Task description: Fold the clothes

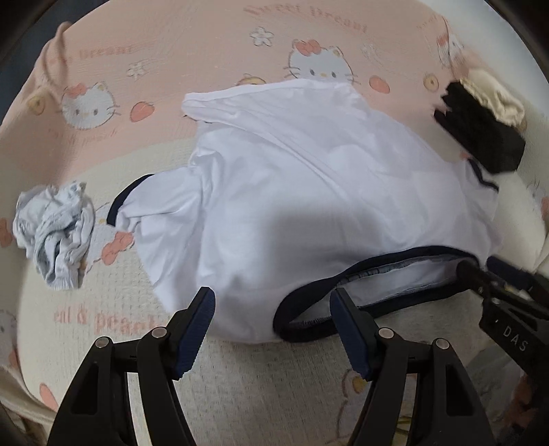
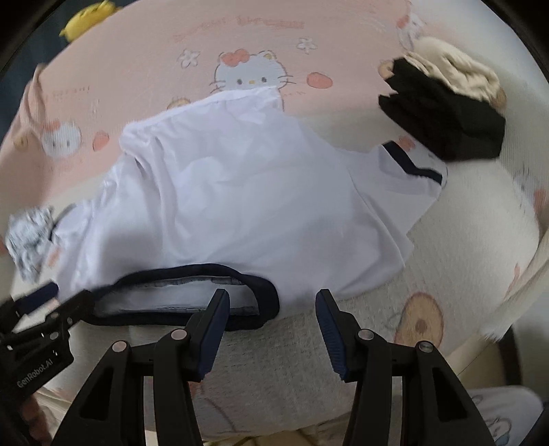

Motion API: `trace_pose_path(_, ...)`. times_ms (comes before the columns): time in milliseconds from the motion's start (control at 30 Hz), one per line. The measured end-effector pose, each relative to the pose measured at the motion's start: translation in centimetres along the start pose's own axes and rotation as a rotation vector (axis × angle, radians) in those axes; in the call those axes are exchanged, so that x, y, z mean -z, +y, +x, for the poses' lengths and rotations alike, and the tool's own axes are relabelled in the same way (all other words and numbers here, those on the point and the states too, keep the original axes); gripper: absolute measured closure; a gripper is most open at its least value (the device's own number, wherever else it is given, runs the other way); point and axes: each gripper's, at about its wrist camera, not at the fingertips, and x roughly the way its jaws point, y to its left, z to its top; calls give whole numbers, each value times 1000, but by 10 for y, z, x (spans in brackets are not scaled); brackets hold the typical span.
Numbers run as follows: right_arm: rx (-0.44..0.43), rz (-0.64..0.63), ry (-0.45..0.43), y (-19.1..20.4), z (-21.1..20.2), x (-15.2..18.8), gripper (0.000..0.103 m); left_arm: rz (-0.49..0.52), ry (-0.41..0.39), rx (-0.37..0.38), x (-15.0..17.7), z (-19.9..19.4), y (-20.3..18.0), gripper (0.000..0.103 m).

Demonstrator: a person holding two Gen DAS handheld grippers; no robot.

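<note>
A white T-shirt (image 1: 291,192) (image 2: 240,192) with a navy collar (image 1: 302,334) (image 2: 192,269) and navy sleeve cuffs lies rumpled on a pink and cream cartoon-cat blanket (image 1: 206,51) (image 2: 137,68). Its collar end is nearest to me. My left gripper (image 1: 271,298) hovers open over the collar's left end and the shoulder, with no cloth pinched. My right gripper (image 2: 272,296) hovers open at the collar's right end, also holding nothing. Each wrist view catches the other gripper beside the collar: the right gripper (image 1: 480,266) and the left gripper (image 2: 67,298).
A crumpled pale blue-white garment (image 1: 55,236) (image 2: 27,236) lies left of the shirt. A folded black garment (image 1: 480,137) (image 2: 442,116) sits on a beige one (image 1: 494,96) (image 2: 456,72) at the far right. A yellow toy (image 2: 89,17) lies beyond the blanket's far edge.
</note>
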Motion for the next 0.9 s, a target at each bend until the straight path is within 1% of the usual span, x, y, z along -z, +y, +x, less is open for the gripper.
trace_pose_path(67, 35, -47, -5, 5, 3, 0, 54, 36, 6, -14, 3, 3, -3, 36)
trace_pose_path(100, 52, -70, -8, 8, 4, 0, 63, 55, 7, -23, 4, 6, -5, 36)
trace_pose_path(133, 79, -102, -2, 11, 6, 2, 77, 70, 7, -30, 5, 8, -7, 36)
trace_pose_path(167, 108, -136, 6, 15, 8, 4, 85, 73, 6, -32, 7, 9, -7, 36)
trace_pose_path(200, 123, -159, 13, 18, 9, 6, 97, 70, 0, -33, 9, 9, -5, 43)
trace_pose_path(233, 135, -181, 19, 20, 10, 9, 98, 67, 0, -36, 12, 9, -4, 53)
trace_pose_path(267, 147, -202, 25, 22, 11, 12, 98, 63, 9, -43, 14, 10, -1, 73)
trace_pose_path(300, 163, -228, 33, 24, 11, 15, 99, 59, 18, -49, 17, 10, 2, 81)
trace_pose_path(333, 171, -246, 32, 26, 10, 18, 99, 52, 24, -48, 19, 10, 5, 81)
trace_pose_path(400, 175, -257, 30, 25, 7, 21, 100, 33, 27, -20, 23, 8, 10, 81)
trace_pose_path(533, 161, -242, 50, 21, 6, 23, 100, 55, 35, -16, 28, 4, 9, 81)
trace_pose_path(667, 157, -245, 67, 20, 9, 24, 100, 82, 34, -33, 30, 3, 4, 81)
trace_pose_path(800, 135, -239, 70, 18, 10, 24, 100, 56, 40, -19, 29, 3, 7, 79)
trace_pose_path(833, 125, -231, 68, 17, 10, 24, 100, 41, 44, -10, 28, 3, 8, 78)
trace_pose_path(900, 97, -209, 62, 13, 9, 24, 100, -26, 69, 40, 26, 2, 15, 66)
